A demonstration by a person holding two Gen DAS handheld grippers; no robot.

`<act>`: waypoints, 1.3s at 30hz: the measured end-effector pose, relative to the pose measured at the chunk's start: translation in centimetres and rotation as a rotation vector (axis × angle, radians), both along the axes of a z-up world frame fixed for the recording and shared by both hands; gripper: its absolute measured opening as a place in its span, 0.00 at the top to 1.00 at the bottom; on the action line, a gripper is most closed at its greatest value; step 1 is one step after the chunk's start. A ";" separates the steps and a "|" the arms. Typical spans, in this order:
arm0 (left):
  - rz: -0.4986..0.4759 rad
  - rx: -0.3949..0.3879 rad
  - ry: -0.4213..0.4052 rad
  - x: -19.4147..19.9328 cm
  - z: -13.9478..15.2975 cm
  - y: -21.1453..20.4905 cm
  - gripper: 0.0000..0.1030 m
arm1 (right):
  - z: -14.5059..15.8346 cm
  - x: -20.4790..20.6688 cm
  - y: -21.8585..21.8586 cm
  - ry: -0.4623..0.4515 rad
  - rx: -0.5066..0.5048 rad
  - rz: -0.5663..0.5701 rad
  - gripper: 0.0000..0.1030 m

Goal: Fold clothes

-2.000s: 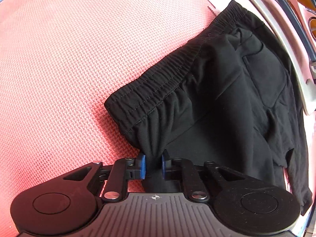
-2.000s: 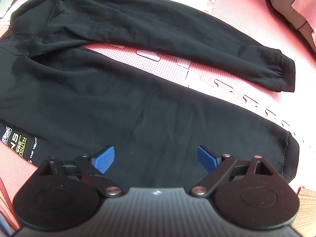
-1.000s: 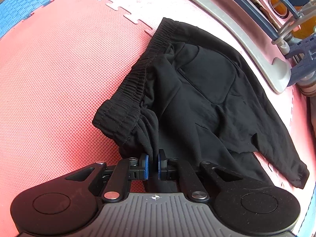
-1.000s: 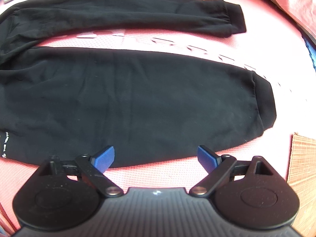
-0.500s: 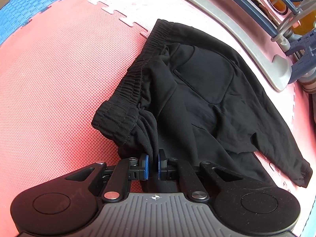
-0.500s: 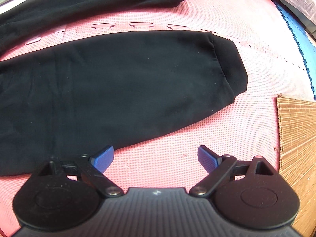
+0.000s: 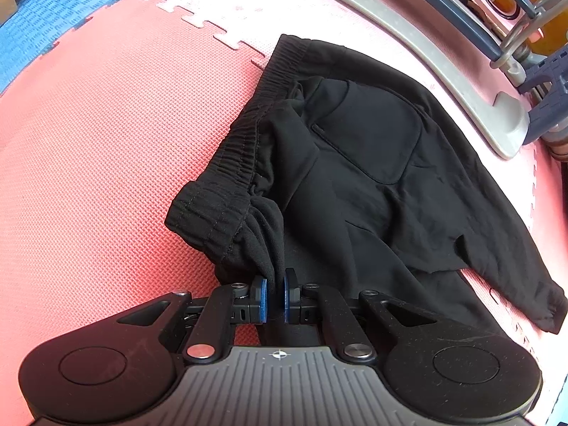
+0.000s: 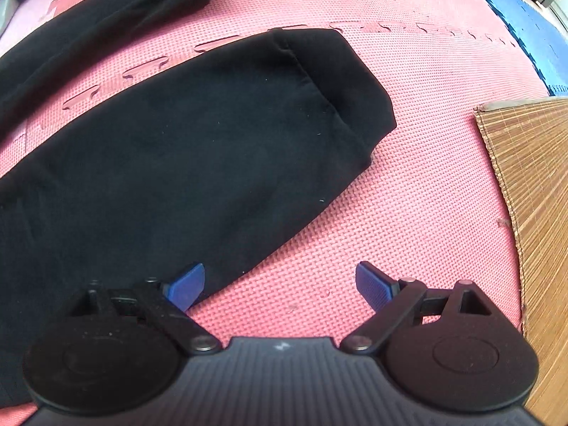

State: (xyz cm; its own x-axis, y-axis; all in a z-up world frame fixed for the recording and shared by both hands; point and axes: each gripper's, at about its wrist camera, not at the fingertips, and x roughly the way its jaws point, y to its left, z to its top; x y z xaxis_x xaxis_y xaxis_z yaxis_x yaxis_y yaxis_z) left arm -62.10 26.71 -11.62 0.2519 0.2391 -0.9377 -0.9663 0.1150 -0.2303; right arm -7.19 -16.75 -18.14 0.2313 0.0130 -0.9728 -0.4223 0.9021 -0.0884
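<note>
1. Left wrist view: left gripper (image 7: 275, 296) jaws clamped on black trousers (image 7: 372, 163) near the waistband; the garment lies bunched on a red foam mat (image 7: 106, 142).
2. Right wrist view: right gripper (image 8: 280, 285) jaws apart, over the mat beside the trouser leg cuff (image 8: 340, 78).

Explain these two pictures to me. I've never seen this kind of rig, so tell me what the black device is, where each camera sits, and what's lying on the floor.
No robot here: a person holds a two-finger gripper in each hand, with a camera on each looking forward along its fingers. In the left wrist view, the left gripper has its blue-padded jaws shut on black fabric beside the waistband of the black trousers, which lie on the pink foam mat. In the right wrist view, the right gripper has its jaws wide apart, holding nothing, above the mat near a trouser leg. A woven bamboo mat lies alongside.
</note>
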 end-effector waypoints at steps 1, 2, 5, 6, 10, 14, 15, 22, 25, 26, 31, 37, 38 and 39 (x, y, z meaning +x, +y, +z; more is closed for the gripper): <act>0.001 -0.001 0.002 0.0 0.0 0.0 0.92 | -0.1 0.2 -0.1 0.003 0.003 -0.007 0.10; 0.002 -0.002 0.004 0.0 0.1 -0.1 0.92 | -0.2 0.4 -0.2 0.005 0.007 -0.014 0.10; 0.000 -0.002 0.009 0.1 0.4 -0.1 0.92 | -0.8 1.4 -0.8 0.014 0.028 -0.056 0.10; -0.001 -0.002 0.011 0.2 0.4 -0.1 0.92 | -0.9 1.8 -1.0 0.013 0.033 -0.072 0.10; -0.005 0.000 0.014 0.3 0.8 -0.2 0.92 | -1.7 3.4 -2.0 0.006 0.064 -0.150 0.10; -0.005 0.004 0.015 0.3 1.1 -0.3 0.92 | -2.0 4.2 -2.6 -0.001 0.130 -0.186 0.08; -0.004 0.004 0.016 0.3 1.1 -0.4 0.92 | -2.0 4.3 -2.8 -0.002 0.147 -0.194 0.08; 0.003 0.011 -0.003 0.3 1.2 -0.5 0.92 | -1.2 5.3 -3.8 0.011 0.268 -0.240 0.94; 0.009 0.015 -0.026 0.2 1.5 -0.5 0.92 | -0.1 5.4 -4.1 0.031 0.323 -0.249 0.94; 0.012 0.016 -0.034 0.1 1.6 -0.5 0.92 | 0.3 5.5 -4.2 0.038 0.342 -0.252 0.94; 0.017 0.039 -0.067 0.2 2.2 -0.2 0.92 | 2.7 6.1 -4.6 0.046 0.433 -0.258 0.95; 0.052 0.049 -0.138 0.2 2.8 0.9 0.93 | 5.2 7.5 -2.4 0.009 0.496 -0.238 0.95; 0.057 0.057 -0.146 0.2 3.0 1.1 0.93 | 5.7 7.7 -2.0 0.002 0.506 -0.235 0.95; 0.061 0.064 -0.154 0.2 3.2 1.4 0.93 | 6.1 7.9 -1.7 -0.004 0.517 -0.231 0.95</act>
